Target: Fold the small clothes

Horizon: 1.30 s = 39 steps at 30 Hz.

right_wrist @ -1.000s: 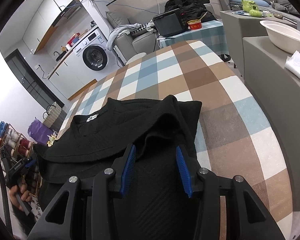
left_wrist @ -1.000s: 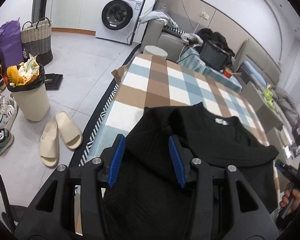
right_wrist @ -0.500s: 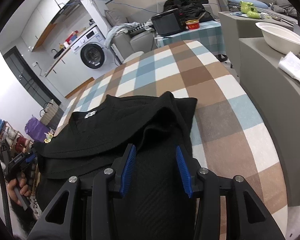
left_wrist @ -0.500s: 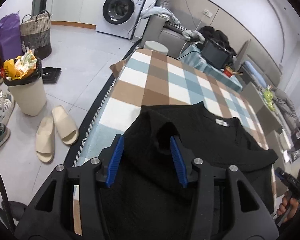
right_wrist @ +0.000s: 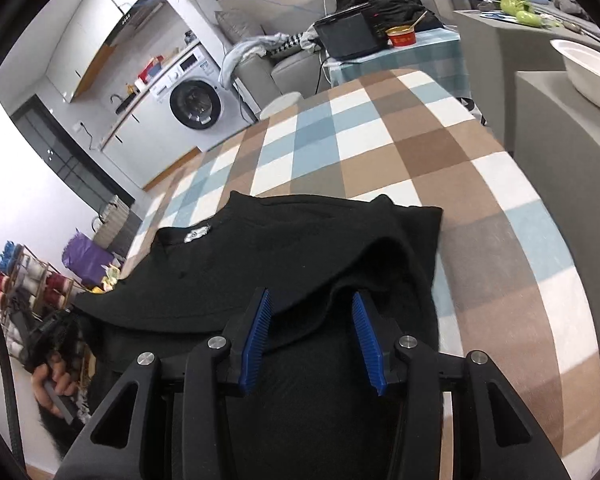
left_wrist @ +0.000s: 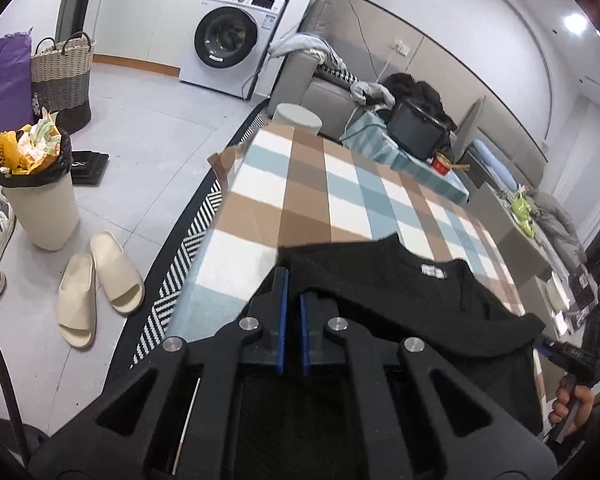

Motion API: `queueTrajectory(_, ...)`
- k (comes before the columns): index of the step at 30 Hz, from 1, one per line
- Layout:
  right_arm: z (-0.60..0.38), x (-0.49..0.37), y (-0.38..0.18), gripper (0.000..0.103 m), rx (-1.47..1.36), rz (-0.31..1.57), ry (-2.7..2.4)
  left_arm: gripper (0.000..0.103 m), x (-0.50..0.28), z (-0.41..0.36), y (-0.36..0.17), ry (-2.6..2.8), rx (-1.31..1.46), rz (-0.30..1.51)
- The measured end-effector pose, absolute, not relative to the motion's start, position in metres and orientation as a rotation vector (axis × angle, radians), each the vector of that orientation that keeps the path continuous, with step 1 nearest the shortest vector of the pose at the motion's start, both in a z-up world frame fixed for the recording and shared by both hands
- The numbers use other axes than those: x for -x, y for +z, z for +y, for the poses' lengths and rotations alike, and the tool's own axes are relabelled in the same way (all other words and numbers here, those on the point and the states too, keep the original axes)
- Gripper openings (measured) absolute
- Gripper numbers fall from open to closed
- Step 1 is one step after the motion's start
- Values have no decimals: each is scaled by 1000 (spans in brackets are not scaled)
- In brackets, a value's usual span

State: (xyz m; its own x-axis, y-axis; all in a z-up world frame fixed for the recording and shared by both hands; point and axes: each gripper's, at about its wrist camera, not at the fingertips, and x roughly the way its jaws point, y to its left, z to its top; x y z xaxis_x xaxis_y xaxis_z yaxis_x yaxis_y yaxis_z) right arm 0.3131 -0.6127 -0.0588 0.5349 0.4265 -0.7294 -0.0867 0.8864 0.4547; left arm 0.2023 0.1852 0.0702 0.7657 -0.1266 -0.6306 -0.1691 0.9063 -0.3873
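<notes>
1. Since a second ago, the left gripper [left_wrist: 292, 304] has gone from wide apart to pressed together, its blue pads [left_wrist: 283, 320] nipping a fold at the near left edge of the black knit garment [left_wrist: 412, 304]; the garment's left shoulder now lies flat where it was bunched up.
2. Right gripper [right_wrist: 311, 328] stands partly open as before, a raised black fold between its blue pads [right_wrist: 257, 340]; whether they press on it cannot be told.
3. Containers: a cream plastic bin with a black liner [left_wrist: 40, 200] on the floor at left is heaped with yellow and white wrappers; a woven basket with handles [left_wrist: 62, 76] stands farther back, contents hidden; a red bowl [right_wrist: 401, 36] holds a spoon or stick; a white basin [right_wrist: 588, 72] sits at far right.
4. The garment lies on the brown, blue and white checked table cover [left_wrist: 312, 200], at its near end, its long axis across the table, neckline toward the far side.
5. A small white label [left_wrist: 433, 271] sits inside the neckline; its print is too small to read. The white front-loading washing machine [left_wrist: 228, 44] carries panel markings, also unreadable.
</notes>
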Motion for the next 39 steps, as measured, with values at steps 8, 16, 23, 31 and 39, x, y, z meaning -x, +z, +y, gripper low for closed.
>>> queueTrajectory(8, -623, -350, -47, 5, -587, 861, 332, 3, -219, 196, 76, 7, 466, 710)
queueTrajectory(16, -630, -425, -42, 35, -660, 897, 246, 18, -270, 211, 65, 36, 509, 782)
queueTrajectory(23, -635, -406, -28, 57, -451, 876, 176, 56, -278, 219, 45, 90, 514, 839)
queueTrajectory(31, -634, -397, -57, 57, -312, 961, 196, 63, -258, 224, 49, 91, 496, 792)
queueTrajectory(39, -623, -416, -79, 42, -269, 966, 237, 67, -255, 224, 52, 77, 553, 806)
